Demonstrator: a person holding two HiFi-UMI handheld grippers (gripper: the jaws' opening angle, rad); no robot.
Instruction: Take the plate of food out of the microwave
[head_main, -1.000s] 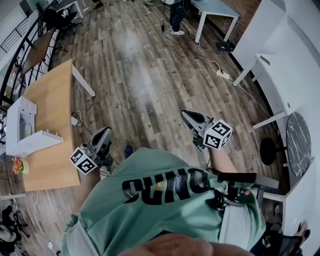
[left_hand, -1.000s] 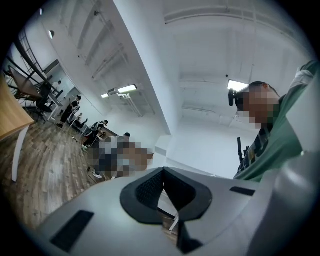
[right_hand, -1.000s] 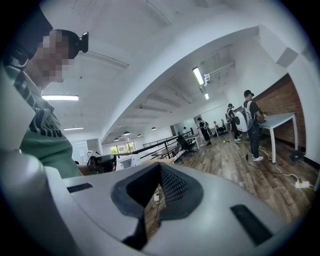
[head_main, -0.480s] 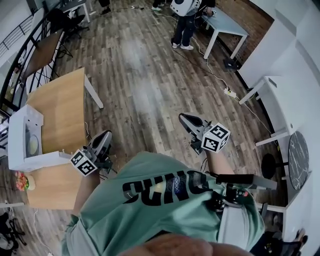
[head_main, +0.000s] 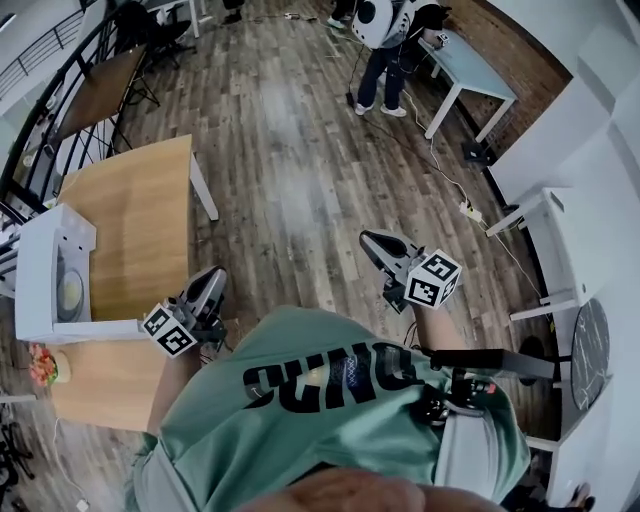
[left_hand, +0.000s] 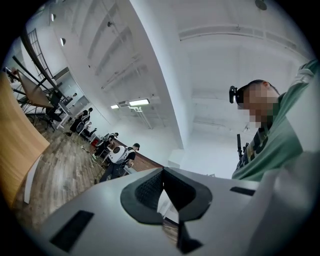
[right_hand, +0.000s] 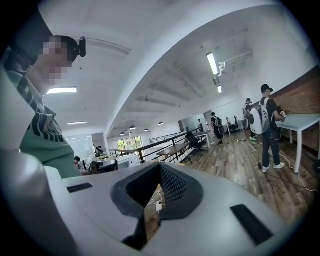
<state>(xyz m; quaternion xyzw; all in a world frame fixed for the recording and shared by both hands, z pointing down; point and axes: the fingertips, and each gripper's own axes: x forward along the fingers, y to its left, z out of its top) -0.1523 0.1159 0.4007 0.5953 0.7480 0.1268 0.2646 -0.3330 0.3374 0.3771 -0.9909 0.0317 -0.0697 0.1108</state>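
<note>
At the wooden table's (head_main: 140, 220) left edge: 1 white microwave (head_main: 35, 250), door (head_main: 85, 330) swung open toward the near side. 1 plate (head_main: 70, 290) sits inside the cavity with pale yellowish contents; not taken out.

Table's near-left corner: 1 small pink/orange/green item (head_main: 42, 365), can't tell what it is.

2 grippers, 1 marker cube each:
- left gripper (head_main: 215, 272) is held above the table's near right edge, just beside the tip of the open door and apart from the plate. In the left gripper view the left gripper (left_hand: 162, 170) has its jaws closed tip to tip with nothing between them.
- right gripper (head_main: 368, 237) is over the wood floor (head_main: 290, 150), well apart from the table. In the right gripper view the right gripper (right_hand: 160, 165) is also closed and empty.

Writing: big black letters on the wearer's green shirt (head_main: 330, 400), not reliably readable from this angle. No brand mark readable on the microwave.

Elsewhere: 1 person (head_main: 385, 30) with a white backpack stands at a light table (head_main: 475, 75) at the far end. 1 power strip (head_main: 470, 212) lies on the floor. 1 round dark-topped table (head_main: 590, 340) at the right edge.
</note>
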